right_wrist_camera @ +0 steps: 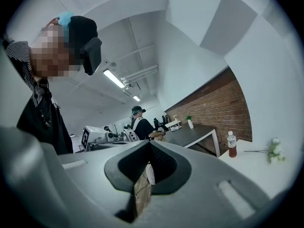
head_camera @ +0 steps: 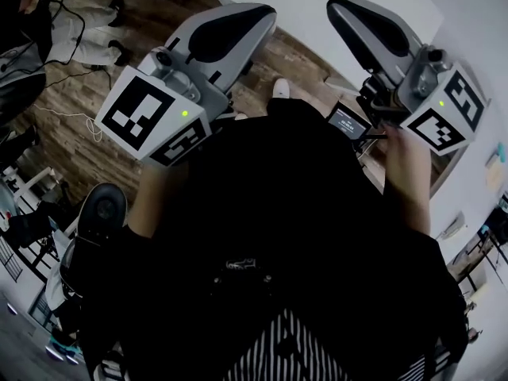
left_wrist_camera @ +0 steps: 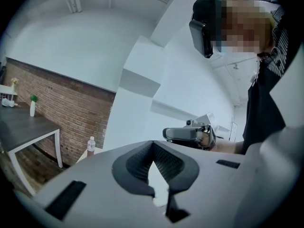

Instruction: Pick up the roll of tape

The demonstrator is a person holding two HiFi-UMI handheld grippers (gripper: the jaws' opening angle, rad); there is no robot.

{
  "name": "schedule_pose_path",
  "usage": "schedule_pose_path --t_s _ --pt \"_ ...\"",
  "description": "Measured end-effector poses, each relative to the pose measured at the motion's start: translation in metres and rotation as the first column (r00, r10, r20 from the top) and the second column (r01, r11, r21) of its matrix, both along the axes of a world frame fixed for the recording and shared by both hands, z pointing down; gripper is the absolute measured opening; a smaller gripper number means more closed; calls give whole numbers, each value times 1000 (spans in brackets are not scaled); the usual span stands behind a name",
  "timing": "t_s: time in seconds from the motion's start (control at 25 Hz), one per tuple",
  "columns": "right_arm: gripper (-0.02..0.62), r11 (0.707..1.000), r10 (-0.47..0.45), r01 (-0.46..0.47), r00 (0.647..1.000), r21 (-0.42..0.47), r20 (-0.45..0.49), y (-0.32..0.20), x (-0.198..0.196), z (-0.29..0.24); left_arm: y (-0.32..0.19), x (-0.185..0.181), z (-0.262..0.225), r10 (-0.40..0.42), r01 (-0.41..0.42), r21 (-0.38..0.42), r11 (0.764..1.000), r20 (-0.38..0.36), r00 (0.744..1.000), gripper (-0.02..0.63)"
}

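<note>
Head view: left gripper (head_camera: 252, 21) and right gripper (head_camera: 345, 14) side by side over wooden floor (head_camera: 79, 94), fingers of both together, empty.

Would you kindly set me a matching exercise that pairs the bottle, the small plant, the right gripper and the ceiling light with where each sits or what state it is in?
Things:
1 bottle
2 small plant
3 right gripper
4 ceiling light

Places or states:
A on the dark table
B jaws shut, nothing between them
C lit, overhead
D on the white table

Pairs: 1-D; 2-A; 3-B; 4-C
</note>
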State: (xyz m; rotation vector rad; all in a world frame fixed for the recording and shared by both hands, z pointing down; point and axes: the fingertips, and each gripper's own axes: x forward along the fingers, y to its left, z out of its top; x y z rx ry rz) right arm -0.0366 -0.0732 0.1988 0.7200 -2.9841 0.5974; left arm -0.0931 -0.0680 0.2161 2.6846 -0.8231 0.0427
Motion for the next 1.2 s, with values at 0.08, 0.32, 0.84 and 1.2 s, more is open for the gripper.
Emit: schedule_pose_path --t_s 0.08,0.32,0.84,1.2 --pt "3 1000 11 -10 1000 -15 14 -6 10 4 -9 4 0 -4 4 -9 1000 13 1000 6" --pt "3 998 54 -52 997 -47 56 -21 46 16 -27 33 0 18 -17 -21 1000 24 1000 6" --pt "3 970 224 -219 974 -100 34 -38 104 39 -36 79 7 190 -187 -51 981 47 981 6" --pt "3 871 488 -490 872 -41 -40 -42 131 26 -61 127 5 506 -506 -1 863 -37 862 6"
